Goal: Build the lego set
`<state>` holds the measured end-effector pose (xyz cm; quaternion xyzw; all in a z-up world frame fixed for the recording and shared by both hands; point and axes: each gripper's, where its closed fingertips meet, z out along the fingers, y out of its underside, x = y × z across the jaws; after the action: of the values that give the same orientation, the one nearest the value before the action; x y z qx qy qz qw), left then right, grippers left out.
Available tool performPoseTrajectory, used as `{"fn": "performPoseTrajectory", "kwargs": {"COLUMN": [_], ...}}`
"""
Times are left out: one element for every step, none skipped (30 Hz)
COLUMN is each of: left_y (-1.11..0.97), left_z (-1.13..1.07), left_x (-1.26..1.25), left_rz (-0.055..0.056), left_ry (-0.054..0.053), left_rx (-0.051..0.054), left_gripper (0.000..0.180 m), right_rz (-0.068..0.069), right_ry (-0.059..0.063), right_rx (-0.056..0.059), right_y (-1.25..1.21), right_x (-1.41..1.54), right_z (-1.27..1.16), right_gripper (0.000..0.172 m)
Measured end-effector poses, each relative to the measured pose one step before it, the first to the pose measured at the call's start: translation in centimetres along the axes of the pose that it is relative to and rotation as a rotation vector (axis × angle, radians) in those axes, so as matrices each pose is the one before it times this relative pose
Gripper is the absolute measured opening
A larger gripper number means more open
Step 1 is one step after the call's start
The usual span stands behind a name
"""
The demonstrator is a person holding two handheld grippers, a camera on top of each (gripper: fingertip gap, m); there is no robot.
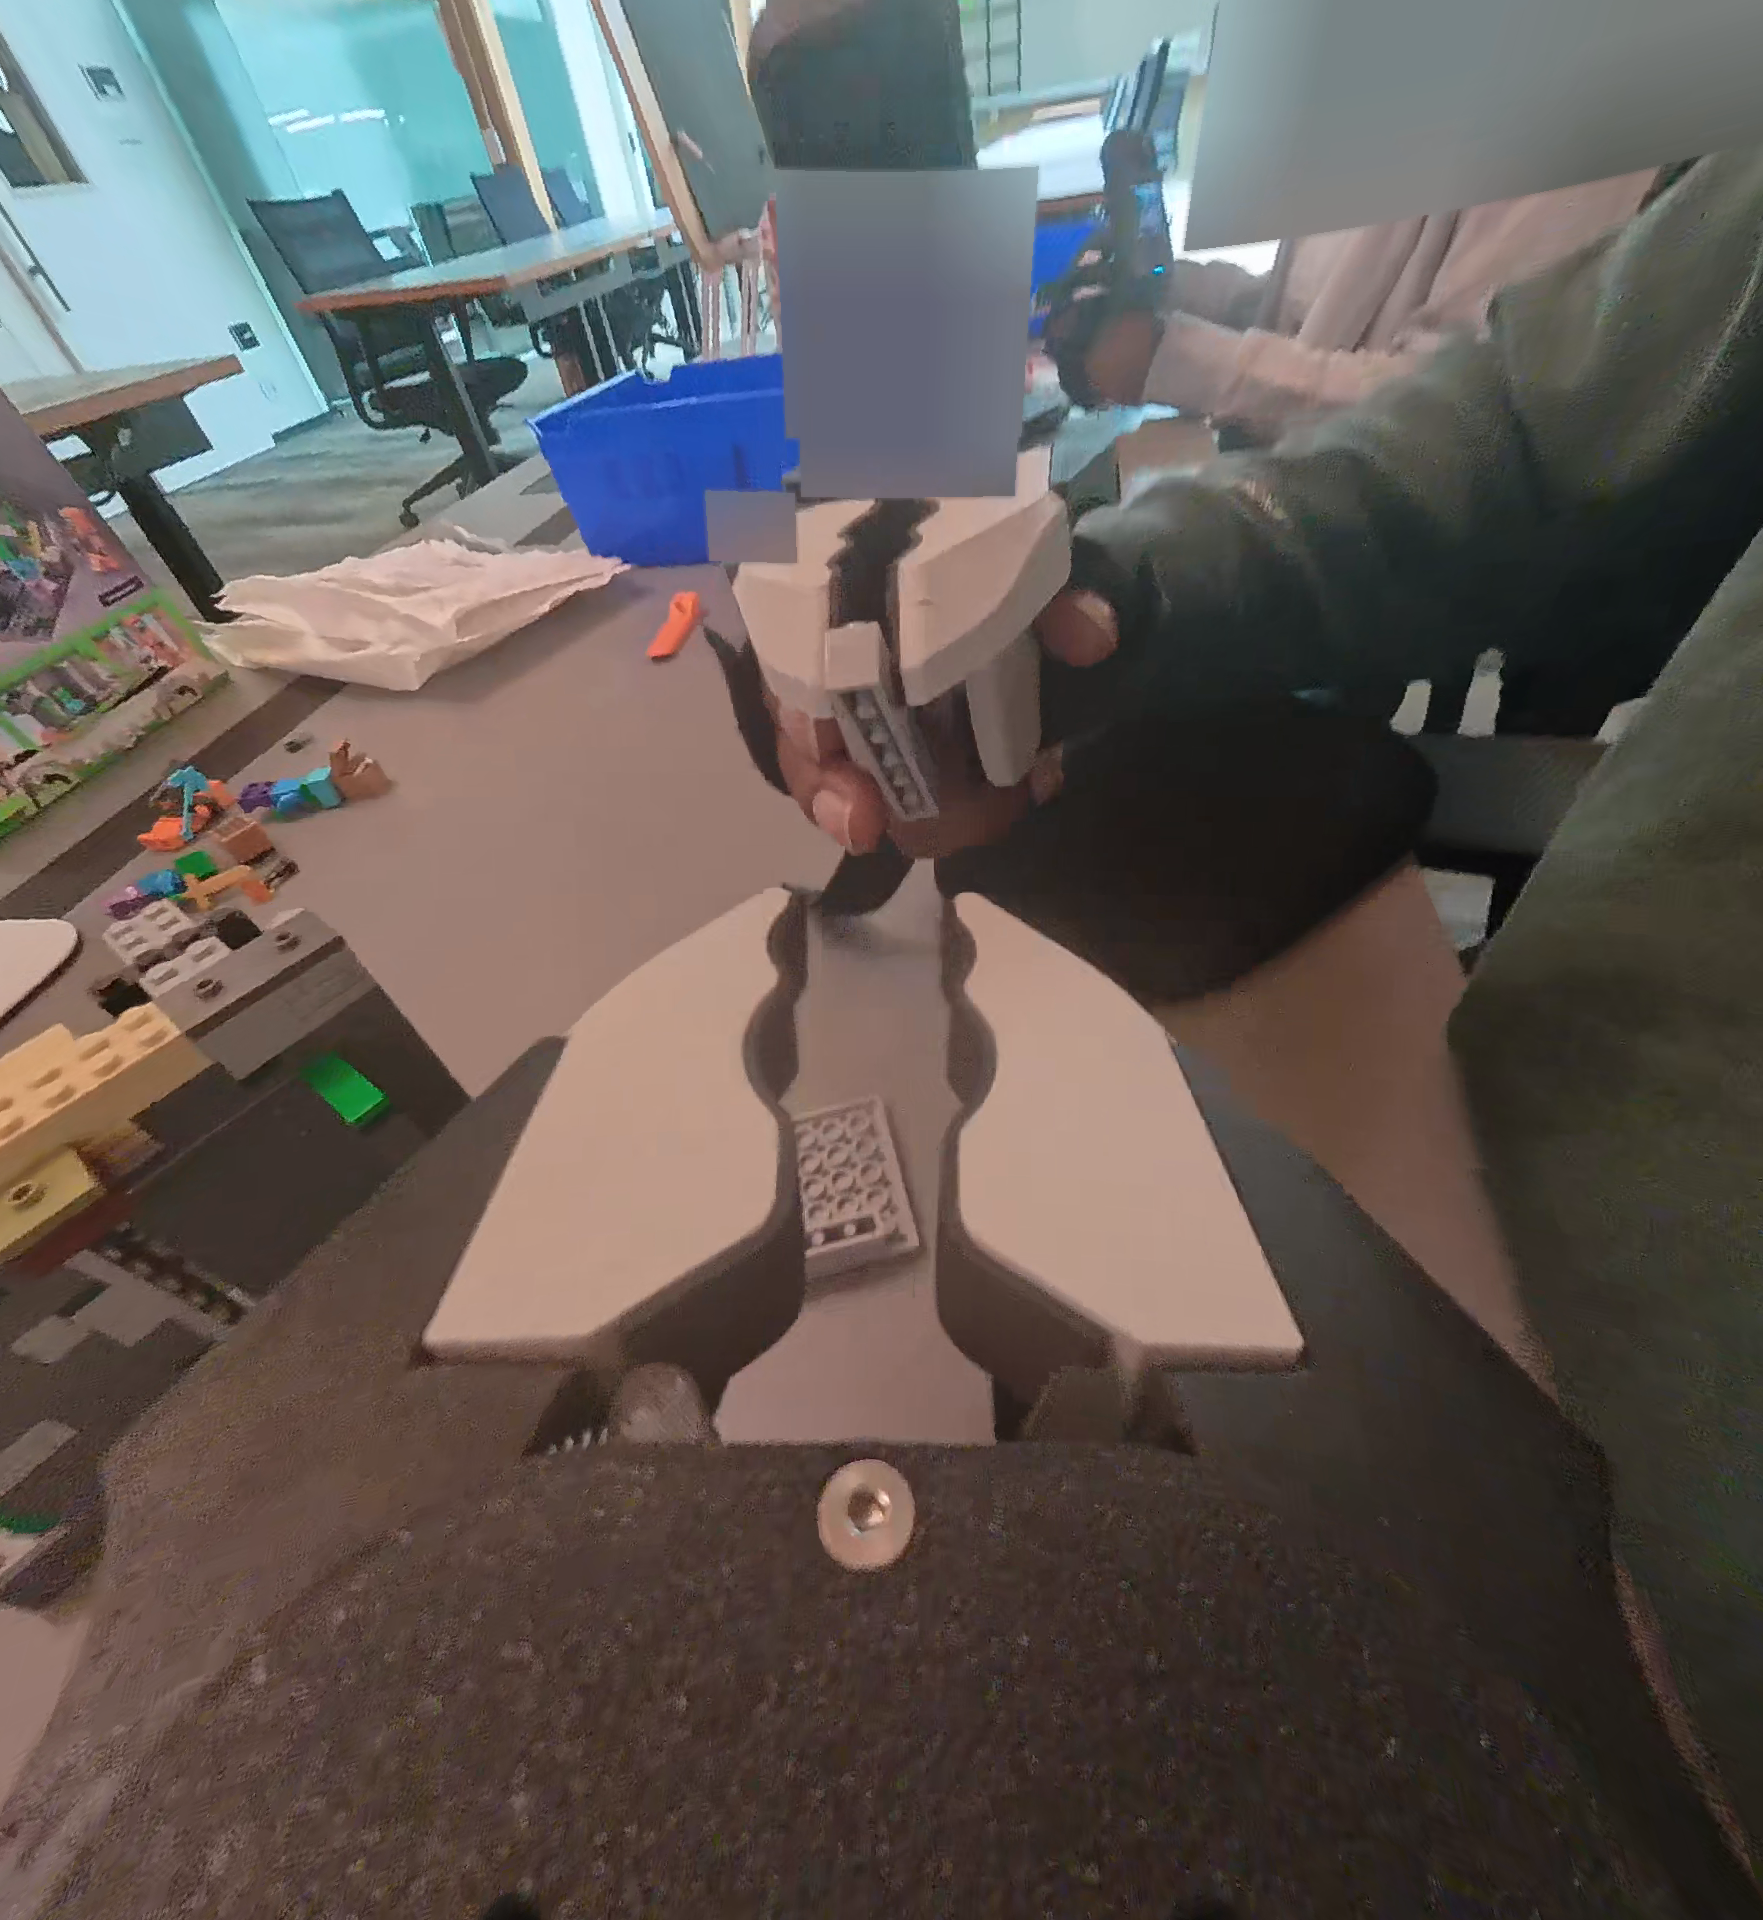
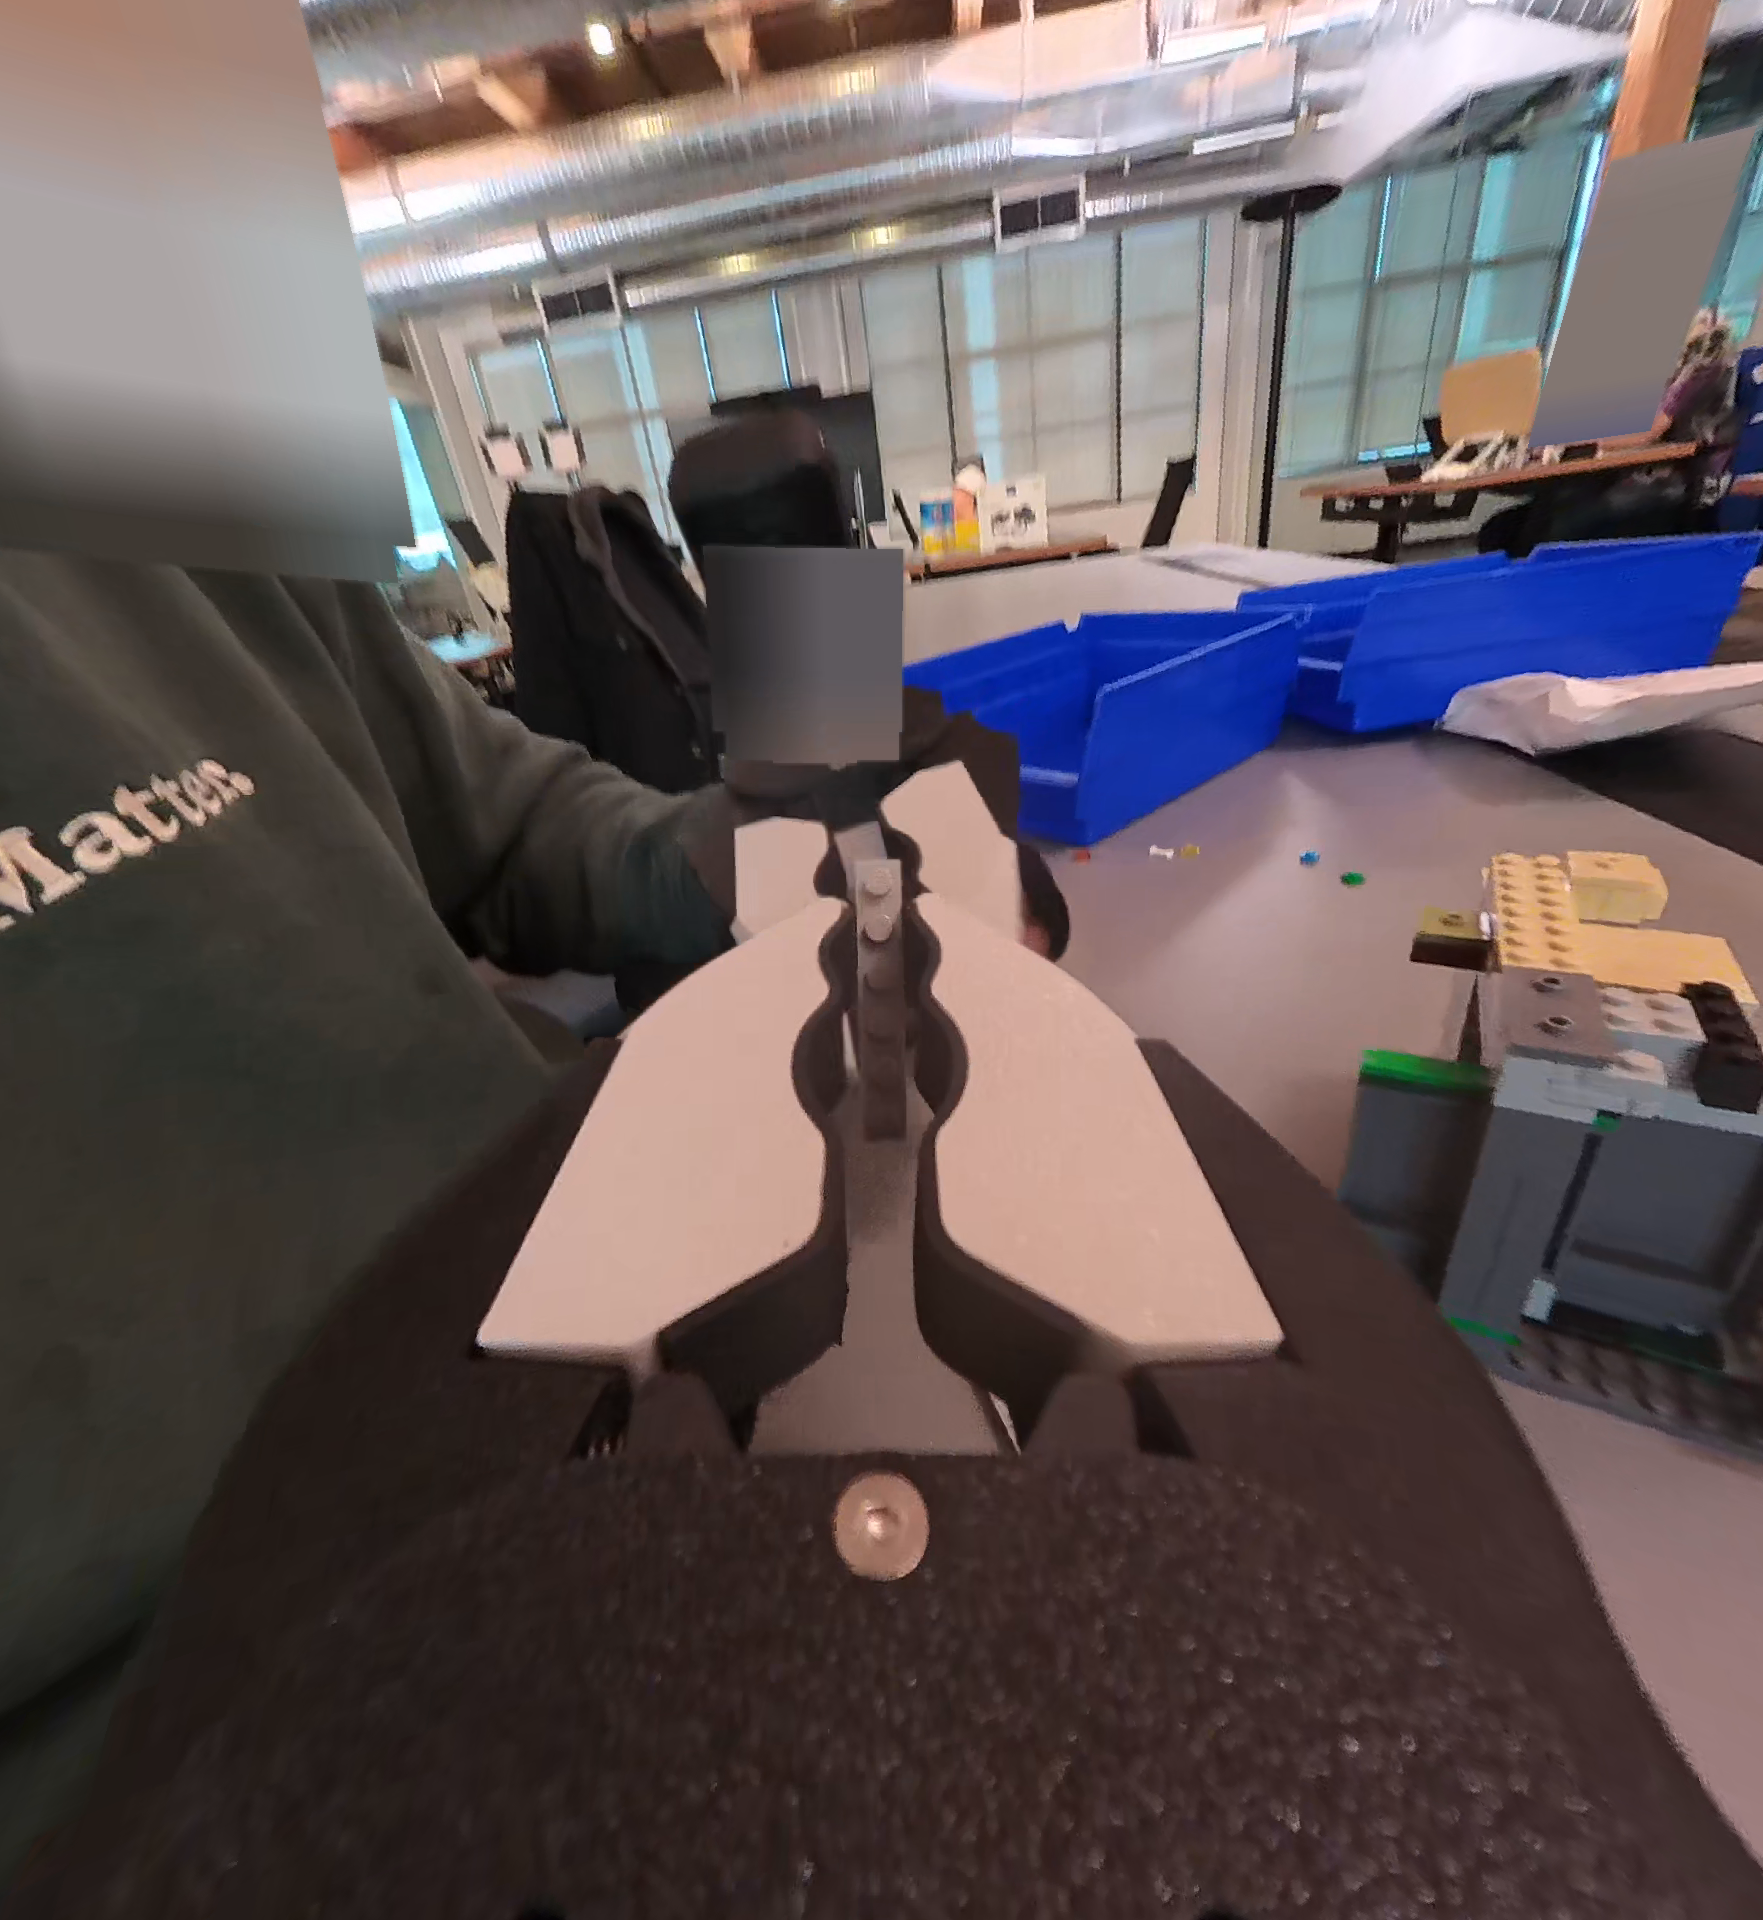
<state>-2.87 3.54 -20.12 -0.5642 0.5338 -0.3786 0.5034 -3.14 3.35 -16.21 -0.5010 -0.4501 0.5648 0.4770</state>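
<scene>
The long grey studded plate [image 2: 879, 997] stands on edge between the pads of the right gripper [image 2: 882, 935], which are clamped on its two faces; its studded end pokes out past the fingertips. From the left wrist view the same plate [image 1: 892, 753] juts down out of that gripper [image 1: 882, 675], beside the bare fingers of the gloved hand [image 1: 1168, 810] that carries the tool.

Facing the plate is the left gripper [image 1: 872, 914], its jaws apart with nothing between the pads. A small grey plate [image 1: 856, 1190], underside up, lies on the grey table [image 1: 544, 810] below the gap between its fingers.

Out from the plate toward the table's middle stands a grey brick building [image 2: 1625, 1174] topped with tan bricks [image 2: 1573, 914] and a black brick [image 2: 1729, 1049]. Beyond the building, loose coloured pieces [image 1: 233, 821] are scattered, with a printed toy box [image 1: 35, 665] standing behind them. Farther back from the plate lie a white bag [image 1: 409, 613], an orange tool [image 1: 674, 625] and blue bins [image 2: 1168, 696]. A few tiny studs [image 2: 1313, 858] dot the table before the bins. A dark green sweatshirt [image 2: 181, 987] fills the side nearest the plate.
</scene>
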Motion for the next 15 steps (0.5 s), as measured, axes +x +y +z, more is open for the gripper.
{"fn": "performPoseTrajectory", "kwargs": {"left_y": [-0.363, -0.409, -0.359, -0.362, -0.417, -0.416, -0.313, -0.261, -0.208, -0.084, -0.05, -0.019, 0.049, 0.119, 0.173], "left_z": [0.139, 0.204, 0.251, 0.274, 0.266, 0.246, 0.207, 0.151, 0.111, 0.09, 0.051, 0.009, -0.033, -0.103, -0.159], "left_x": [0.087, 0.002, 0.128, 0.166, 0.149, 0.074, 0.075, 0.014, -0.213, -0.233, -0.049, -0.01, 0.04, 0.03, -0.087], "left_rz": [-0.0113, -0.0125, -0.0149, -0.0152, -0.0146, -0.016, -0.0144, -0.0143, -0.0128, -0.0089, -0.0042, -0.0009, -0.0004, -0.0001, 0.0017], "left_ry": [0.0043, -0.0018, 0.0063, 0.0079, 0.0057, 0.0026, 0.0048, 0.0019, -0.0122, -0.0112, 0.0012, 0.0023, 0.0056, 0.0066, -0.0004], "left_rx": [0.0194, 0.0225, 0.0175, 0.0167, 0.0214, 0.0228, 0.0149, 0.0119, 0.0096, 0.0029, 0.0012, -0.001, -0.0078, -0.0148, -0.0196], "left_gripper": [0.028, 0.032, 0.033, 0.032, 0.03, 0.028, 0.026, 0.023, 0.02, 0.015, 0.011, 0.011, 0.01, 0.009, 0.008], "right_rz": [0.0174, 0.0231, 0.0251, 0.02, 0.0132, 0.0091, 0.0043, -0.0008, -0.0039, -0.0031, -0.0023, -0.0019, -0.0051, -0.0092, -0.0131], "right_ry": [-0.0095, -0.0102, -0.0099, -0.0032, 0.0024, 0.0026, 0.0015, 0.002, 0.0011, 0.0017, -0.0001, -0.0019, -0.0004, -0.0035, -0.0017], "right_rx": [0.0343, 0.0373, 0.0364, 0.0319, 0.0291, 0.0221, 0.0131, 0.0092, 0.0065, 0.0041, 0.0023, 0.0041, 0.0001, -0.0077, -0.0124], "right_y": [-0.345, -0.387, -0.377, -0.315, -0.316, -0.258, -0.181, -0.146, -0.123, -0.086, -0.041, -0.067, -0.035, 0.057, 0.094], "right_x": [-0.083, -0.087, -0.054, 0.054, 0.127, 0.121, 0.09, 0.055, -0.01, -0.006, -0.04, -0.056, -0.039, -0.082, -0.087], "right_z": [0.109, 0.141, 0.155, 0.15, 0.129, 0.091, 0.075, 0.039, 0.02, 0.023, 0.004, -0.015, -0.024, -0.033, -0.044], "right_gripper": [0.008, 0.007, 0.008, 0.008, 0.007, 0.008, 0.008, 0.008, 0.008, 0.008, 0.008, 0.007, 0.007, 0.007, 0.008]}}
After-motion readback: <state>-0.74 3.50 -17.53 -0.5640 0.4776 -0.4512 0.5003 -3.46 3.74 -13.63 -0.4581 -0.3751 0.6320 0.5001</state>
